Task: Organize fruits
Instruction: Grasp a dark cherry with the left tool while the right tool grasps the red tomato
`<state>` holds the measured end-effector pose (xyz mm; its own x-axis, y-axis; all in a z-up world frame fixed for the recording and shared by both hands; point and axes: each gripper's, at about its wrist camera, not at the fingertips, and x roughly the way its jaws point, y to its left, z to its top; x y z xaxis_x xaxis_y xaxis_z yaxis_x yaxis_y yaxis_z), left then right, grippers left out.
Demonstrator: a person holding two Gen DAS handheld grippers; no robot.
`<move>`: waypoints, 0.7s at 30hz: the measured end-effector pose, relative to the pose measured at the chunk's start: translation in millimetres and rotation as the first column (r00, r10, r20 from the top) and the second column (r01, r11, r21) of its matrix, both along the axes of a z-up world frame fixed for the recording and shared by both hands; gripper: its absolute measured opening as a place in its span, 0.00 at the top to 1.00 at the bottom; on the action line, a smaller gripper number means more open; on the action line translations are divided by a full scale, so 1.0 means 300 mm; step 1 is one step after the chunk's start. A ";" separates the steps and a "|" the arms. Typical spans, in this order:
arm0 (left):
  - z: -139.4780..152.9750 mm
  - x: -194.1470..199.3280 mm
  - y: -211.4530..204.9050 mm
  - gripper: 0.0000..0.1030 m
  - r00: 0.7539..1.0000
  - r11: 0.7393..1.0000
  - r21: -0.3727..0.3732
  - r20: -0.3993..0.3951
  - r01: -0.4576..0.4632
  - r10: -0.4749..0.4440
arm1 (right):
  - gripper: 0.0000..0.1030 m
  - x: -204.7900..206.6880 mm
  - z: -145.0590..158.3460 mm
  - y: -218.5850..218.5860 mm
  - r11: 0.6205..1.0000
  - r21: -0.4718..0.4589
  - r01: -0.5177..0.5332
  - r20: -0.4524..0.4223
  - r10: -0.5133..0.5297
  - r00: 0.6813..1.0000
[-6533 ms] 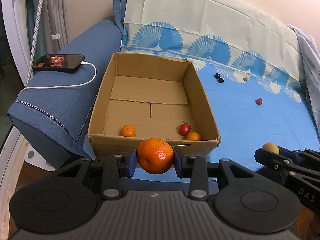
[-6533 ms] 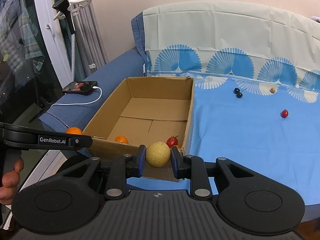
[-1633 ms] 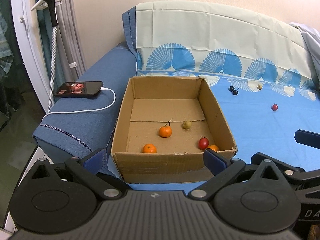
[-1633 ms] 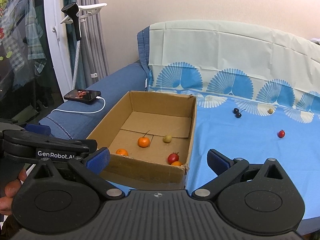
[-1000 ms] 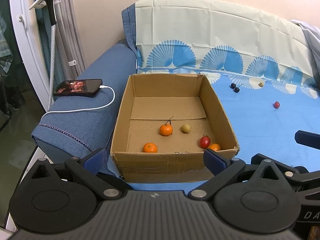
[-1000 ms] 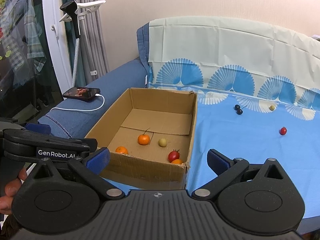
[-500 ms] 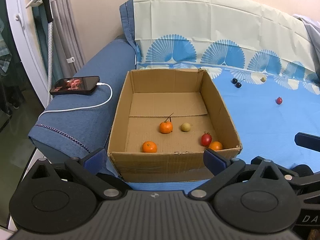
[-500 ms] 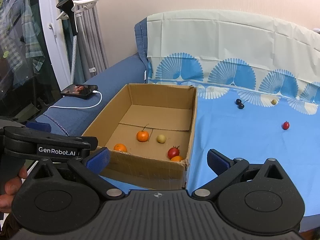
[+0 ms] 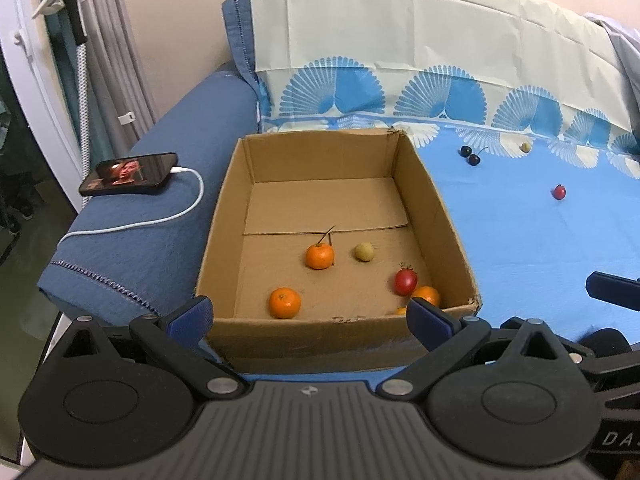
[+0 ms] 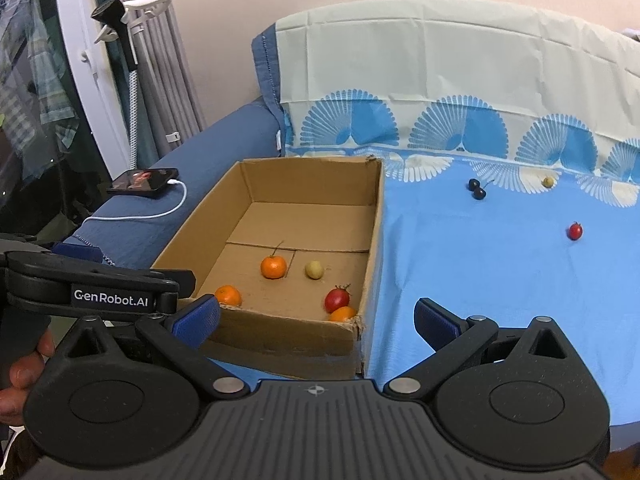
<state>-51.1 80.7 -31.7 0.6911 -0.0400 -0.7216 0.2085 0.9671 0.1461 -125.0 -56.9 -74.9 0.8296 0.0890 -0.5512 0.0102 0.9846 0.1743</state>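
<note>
An open cardboard box (image 9: 436, 208) (image 10: 374, 232) stands on the blue cloth. Inside lie a stemmed orange (image 9: 319, 256) (image 10: 273, 267), a second orange (image 9: 284, 302) (image 10: 228, 295), a yellowish fruit (image 9: 364, 251) (image 10: 313, 269), a red tomato (image 9: 406, 281) (image 10: 337, 298) and a small orange (image 9: 427, 294) (image 10: 343, 313). On the cloth beyond lie two dark cherries (image 9: 469, 155) (image 10: 476, 190), a small yellow fruit (image 9: 525, 147) (image 10: 547, 181) and a red tomato (image 9: 559, 191) (image 10: 575, 231). My left gripper (image 9: 310, 318) and right gripper (image 10: 316, 320) are open and empty, in front of the box's near wall.
A phone (image 9: 130, 173) (image 10: 144, 182) on a white charging cable (image 9: 168, 216) lies on the blue sofa arm (image 9: 160, 240) left of the box. A patterned cloth (image 9: 440, 60) covers the sofa back. A phone stand (image 10: 120, 24) and curtains stand at far left.
Since 6.5 s ago both grippers have let go of the stemmed orange and the yellowish fruit, which now lie in the box. Over the last second both cameras have edged slightly closer.
</note>
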 end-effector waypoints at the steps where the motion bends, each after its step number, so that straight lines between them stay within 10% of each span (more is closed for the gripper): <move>1: 0.000 0.008 -0.011 0.00 1.000 1.000 -0.002 -0.004 0.005 -0.006 | 0.01 0.004 0.000 -0.012 1.000 0.005 0.008 0.002 -0.008 1.000; 21: -0.069 0.391 -0.510 0.00 0.982 0.985 -0.055 -0.085 0.162 -0.166 | 0.01 0.106 -0.101 -0.585 0.920 0.007 0.393 0.001 -0.393 0.920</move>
